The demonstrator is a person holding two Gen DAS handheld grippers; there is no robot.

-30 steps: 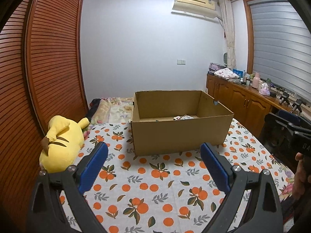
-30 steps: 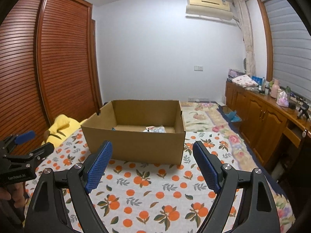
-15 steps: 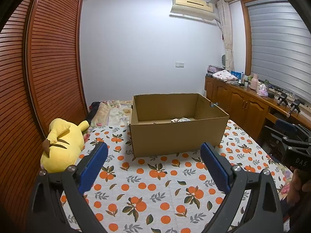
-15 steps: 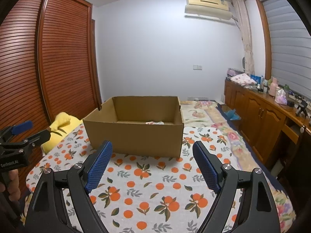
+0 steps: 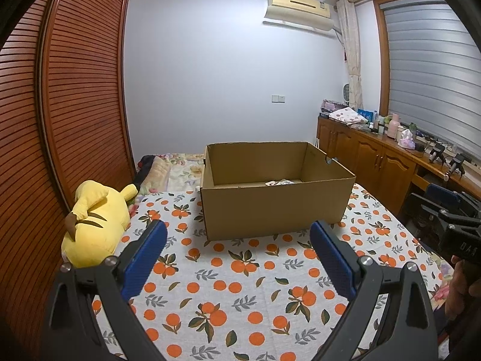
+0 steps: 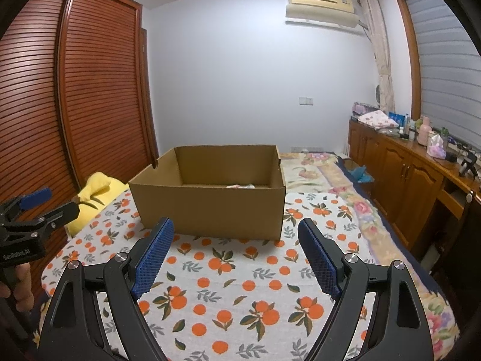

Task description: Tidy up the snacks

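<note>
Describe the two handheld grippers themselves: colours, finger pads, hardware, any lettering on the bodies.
Both match: the left gripper and right gripper have black angular frames with triangular cut-outs, silver round bolts and blue textured finger pads. White lettering marks each body, too small to read surely. No cables or sleeves show; a bare hand grips the left handle.

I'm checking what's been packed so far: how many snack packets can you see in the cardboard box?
1: a light-coloured packet lies on the floor of the cardboard box, toward its far wall. The near wall hides most of the floor, so more may be out of sight.
</note>
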